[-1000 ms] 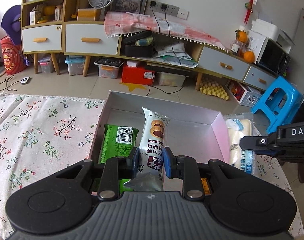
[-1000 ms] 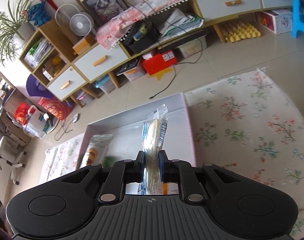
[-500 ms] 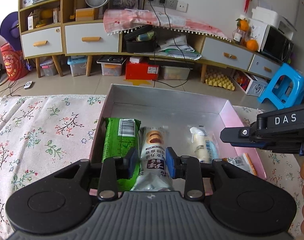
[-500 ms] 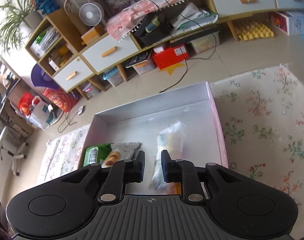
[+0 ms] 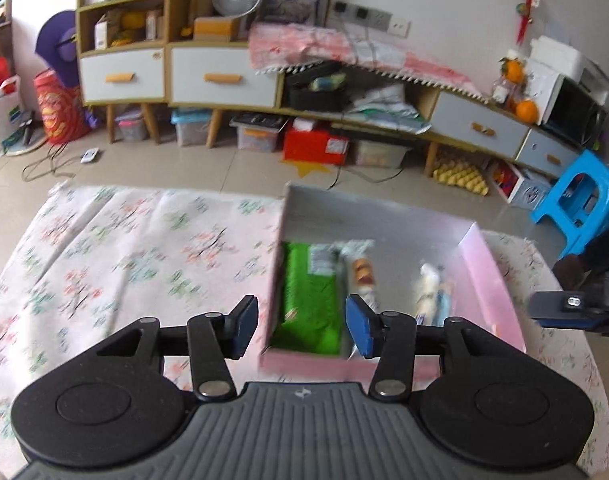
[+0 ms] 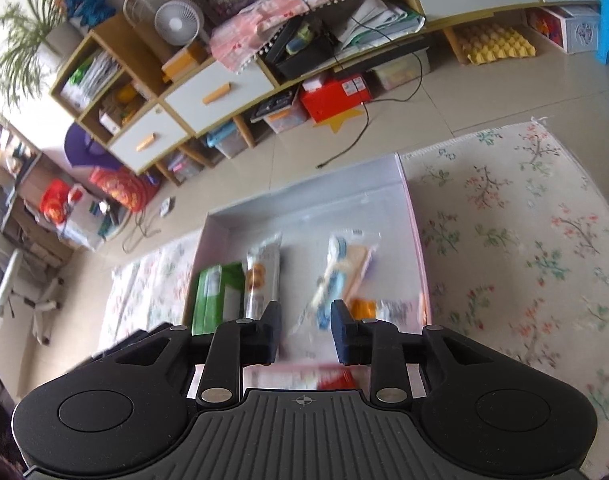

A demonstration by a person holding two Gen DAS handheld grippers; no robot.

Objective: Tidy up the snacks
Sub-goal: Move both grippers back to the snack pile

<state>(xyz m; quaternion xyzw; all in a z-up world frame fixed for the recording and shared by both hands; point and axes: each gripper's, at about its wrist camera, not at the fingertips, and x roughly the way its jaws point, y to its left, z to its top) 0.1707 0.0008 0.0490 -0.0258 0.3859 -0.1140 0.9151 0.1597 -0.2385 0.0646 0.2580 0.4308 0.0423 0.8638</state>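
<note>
A pink box (image 5: 492, 276) with a silver inside stands on the flowered tablecloth. In it lie side by side a green packet (image 5: 310, 300), a white biscuit packet (image 5: 360, 276) and a white and blue packet (image 5: 430, 292). My left gripper (image 5: 302, 330) hovers over the box's near left corner, its jaws opening with nothing between them. In the right wrist view the same box (image 6: 418, 240) holds the green packet (image 6: 216, 300), the biscuit packet (image 6: 260, 276), the white and blue packet (image 6: 332, 276) and an orange packet (image 6: 362, 308). My right gripper (image 6: 306, 332) hangs above them, jaws opening, empty.
The flowered tablecloth (image 5: 124, 260) spreads left of the box and also to its right (image 6: 524, 240). Beyond the table's far edge is tiled floor with low cabinets, storage bins and a blue stool (image 5: 584, 200). My right gripper (image 5: 568, 308) shows at the left wrist view's right edge.
Both grippers let go of their packets, which now lie flat in the box. Both sets of jaws widened and both grippers drew back and up from the box.
</note>
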